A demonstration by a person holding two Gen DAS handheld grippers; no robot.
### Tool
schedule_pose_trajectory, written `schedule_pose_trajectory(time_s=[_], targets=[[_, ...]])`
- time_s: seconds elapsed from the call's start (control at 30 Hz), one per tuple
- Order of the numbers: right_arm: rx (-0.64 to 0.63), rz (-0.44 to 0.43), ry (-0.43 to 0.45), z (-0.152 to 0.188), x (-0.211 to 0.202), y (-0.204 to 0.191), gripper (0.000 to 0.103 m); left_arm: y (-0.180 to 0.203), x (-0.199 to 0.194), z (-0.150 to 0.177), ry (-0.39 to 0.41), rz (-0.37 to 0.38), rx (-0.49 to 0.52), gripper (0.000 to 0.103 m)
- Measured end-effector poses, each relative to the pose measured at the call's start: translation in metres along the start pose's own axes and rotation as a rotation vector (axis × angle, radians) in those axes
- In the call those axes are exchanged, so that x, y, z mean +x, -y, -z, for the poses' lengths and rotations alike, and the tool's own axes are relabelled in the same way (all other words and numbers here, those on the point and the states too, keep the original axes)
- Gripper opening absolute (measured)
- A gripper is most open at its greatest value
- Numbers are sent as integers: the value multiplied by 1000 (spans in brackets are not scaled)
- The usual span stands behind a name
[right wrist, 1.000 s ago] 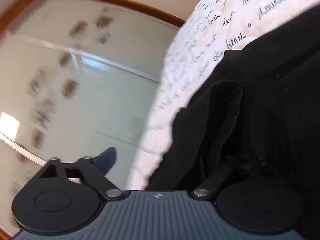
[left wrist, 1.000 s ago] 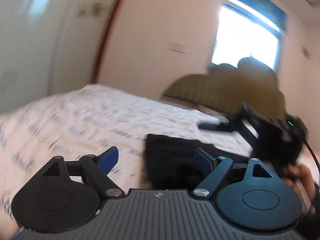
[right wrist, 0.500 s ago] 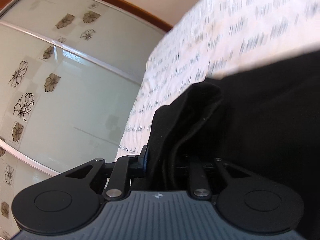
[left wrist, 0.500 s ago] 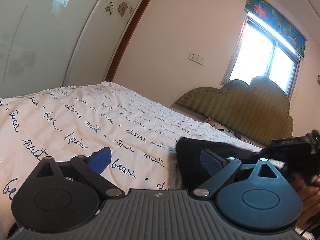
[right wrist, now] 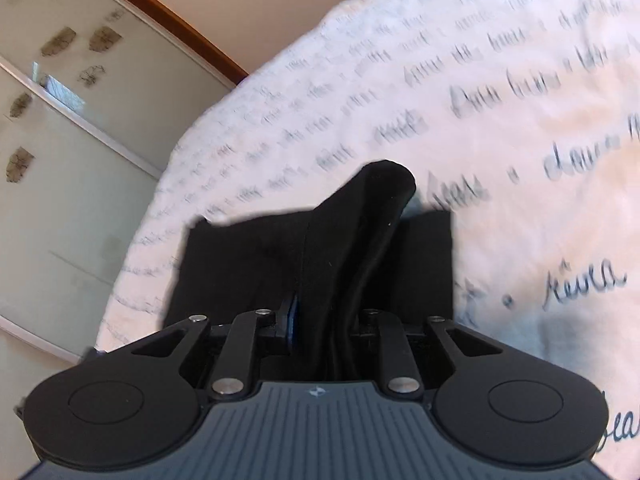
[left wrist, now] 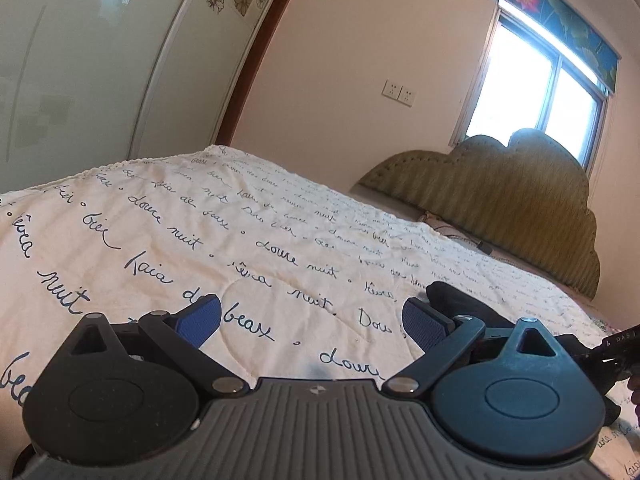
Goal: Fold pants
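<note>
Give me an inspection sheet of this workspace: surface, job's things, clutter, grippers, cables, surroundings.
Surface: bedspread, cream with dark script lettering, covering the bed.
Job's things: black pants, bunched, one fold standing up, lying on the bedspread.
Clutter: nothing seen.
Grippers: left gripper with jaws open over bare bedspread, holding nothing; right gripper with jaws closed on the pants.
Cables: a dark cable lies near the headboard.
Surroundings: padded headboard, window, wall sockets, floral sliding wardrobe doors.
</note>
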State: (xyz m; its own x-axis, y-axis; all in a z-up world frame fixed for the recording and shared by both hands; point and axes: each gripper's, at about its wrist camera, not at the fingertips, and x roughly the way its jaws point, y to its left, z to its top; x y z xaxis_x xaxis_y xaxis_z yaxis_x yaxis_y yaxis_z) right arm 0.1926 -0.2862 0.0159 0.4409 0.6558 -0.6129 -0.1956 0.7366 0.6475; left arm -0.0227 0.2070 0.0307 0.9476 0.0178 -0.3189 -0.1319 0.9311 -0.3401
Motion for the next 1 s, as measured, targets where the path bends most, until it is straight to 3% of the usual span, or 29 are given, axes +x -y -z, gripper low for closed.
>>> schedule_pose_trajectory(time_s=[0.2, 0.27, 0.33, 0.4, 0.5, 0.63, 0.77, 0.9, 1.0], targets=[[-21, -79, 82, 5, -13, -1, 19, 3, 7, 1, -38, -47, 17, 99], [0, -68, 70, 6, -2, 6, 19, 9, 7, -1, -41, -93, 33, 97], [44, -126, 89, 9, 7, 20, 18, 23, 3, -4, -24, -117, 62, 97], [68, -169, 113, 15, 6, 29, 17, 42, 2, -7, -31, -101, 77, 97], [-5, -117, 135, 18, 7, 16, 17, 87, 11, -9, -54, -57, 152, 98], [-21, -109, 145, 19, 7, 13, 17, 154, 37, 2, -78, 44, 277, 98], [-21, -115, 150, 22, 5, 16, 17, 208, 70, 22, -140, 58, 438, 95], [-19, -119, 150, 23, 4, 19, 17, 228, 97, 47, -205, 32, 546, 95], [-17, -122, 150, 22, 4, 19, 17, 217, 115, 62, -281, 26, 522, 99]])
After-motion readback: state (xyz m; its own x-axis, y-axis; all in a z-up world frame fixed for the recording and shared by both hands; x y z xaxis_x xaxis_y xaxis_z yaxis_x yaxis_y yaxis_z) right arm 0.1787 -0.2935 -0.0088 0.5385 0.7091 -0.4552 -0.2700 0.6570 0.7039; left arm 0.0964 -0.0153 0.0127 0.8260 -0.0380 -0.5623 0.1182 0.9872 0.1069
